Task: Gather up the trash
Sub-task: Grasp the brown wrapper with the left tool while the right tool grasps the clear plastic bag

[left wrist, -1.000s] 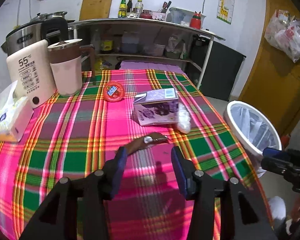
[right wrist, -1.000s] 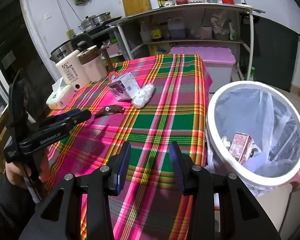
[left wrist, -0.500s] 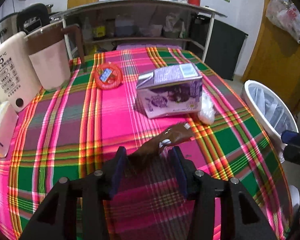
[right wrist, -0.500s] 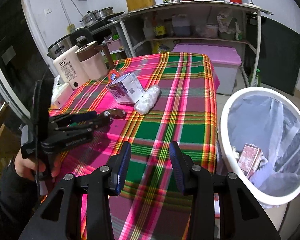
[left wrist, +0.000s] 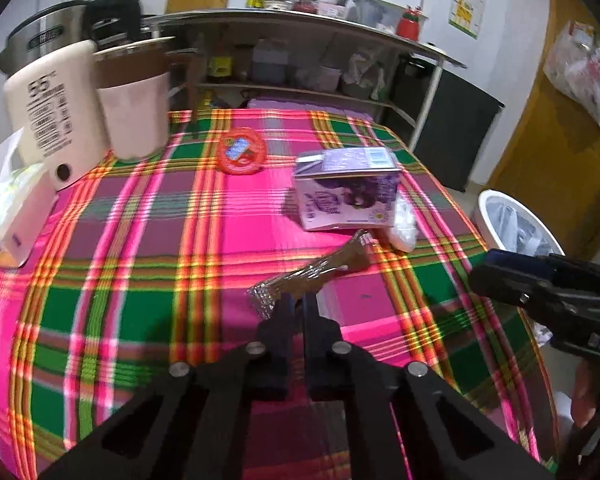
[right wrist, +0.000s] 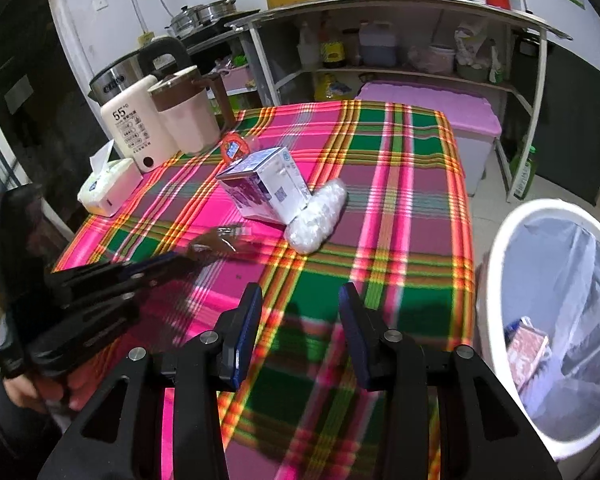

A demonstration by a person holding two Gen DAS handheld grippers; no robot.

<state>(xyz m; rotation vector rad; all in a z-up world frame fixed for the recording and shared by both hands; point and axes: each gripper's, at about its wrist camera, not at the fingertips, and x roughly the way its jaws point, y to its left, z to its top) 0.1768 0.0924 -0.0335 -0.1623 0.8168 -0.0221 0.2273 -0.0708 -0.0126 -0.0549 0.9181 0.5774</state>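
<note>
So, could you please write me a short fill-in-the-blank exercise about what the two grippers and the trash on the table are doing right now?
1. The left gripper is shut on the brown ____.
2. The right gripper is ____ and holds nothing.
3. The clear plastic bag lies beside the purple ____.
4. The white bin stands off the table's ____ edge in the right wrist view.

Missing words: wrapper; open; carton; right

The left gripper (left wrist: 296, 304) reaches forward and low with its jaws pressed nearly together, pinching something between the tips, while the right gripper (right wrist: 300, 312) hovers level with its fingers (right wrist: 249, 320) spread wide apart, holding nothing.
</note>
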